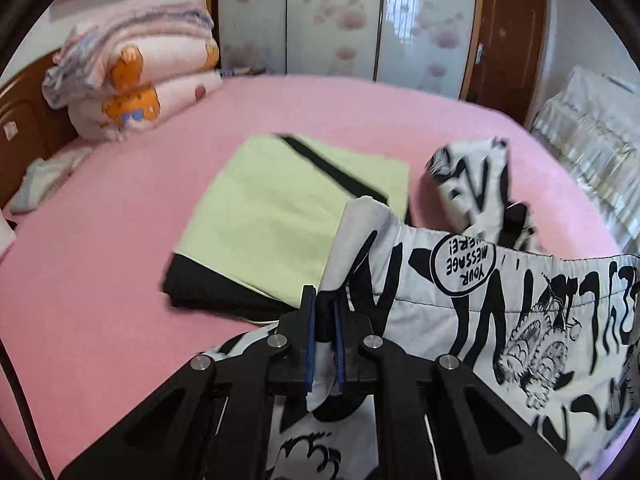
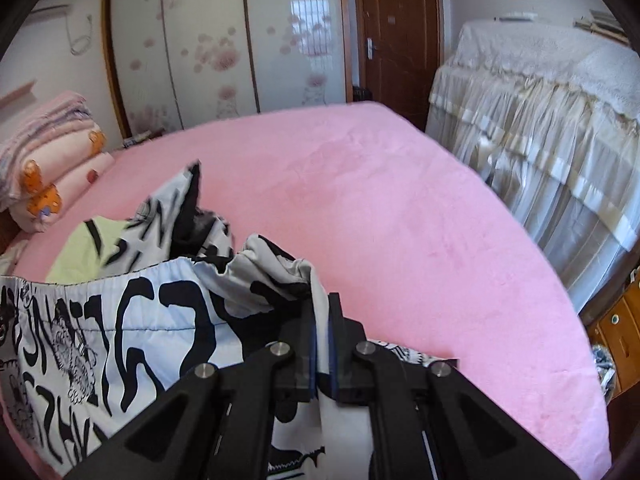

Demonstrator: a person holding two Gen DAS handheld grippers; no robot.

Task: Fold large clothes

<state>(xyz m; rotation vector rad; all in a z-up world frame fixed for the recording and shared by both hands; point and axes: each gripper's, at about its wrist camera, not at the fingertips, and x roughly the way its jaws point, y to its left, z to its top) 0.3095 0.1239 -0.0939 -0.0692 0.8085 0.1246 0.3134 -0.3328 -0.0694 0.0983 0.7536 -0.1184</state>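
Observation:
A white garment with black comic print (image 1: 480,296) hangs stretched above the pink bed (image 1: 120,248), its elastic waistband running across between my two grippers. My left gripper (image 1: 324,312) is shut on the waistband's left corner, cloth pinched between its blue pads. In the right wrist view the same printed garment (image 2: 120,332) spreads to the left, and my right gripper (image 2: 321,320) is shut on its right corner. A loose part of the garment (image 1: 472,184) stands bunched up behind the waistband.
A folded pale-green and black garment (image 1: 288,216) lies on the bed behind the left gripper. Stacked pink quilts (image 1: 136,76) sit at the headboard. A cloth-covered piece of furniture (image 2: 540,120) stands beside the bed on the right, with a wardrobe (image 2: 224,48) and door (image 2: 396,32) behind.

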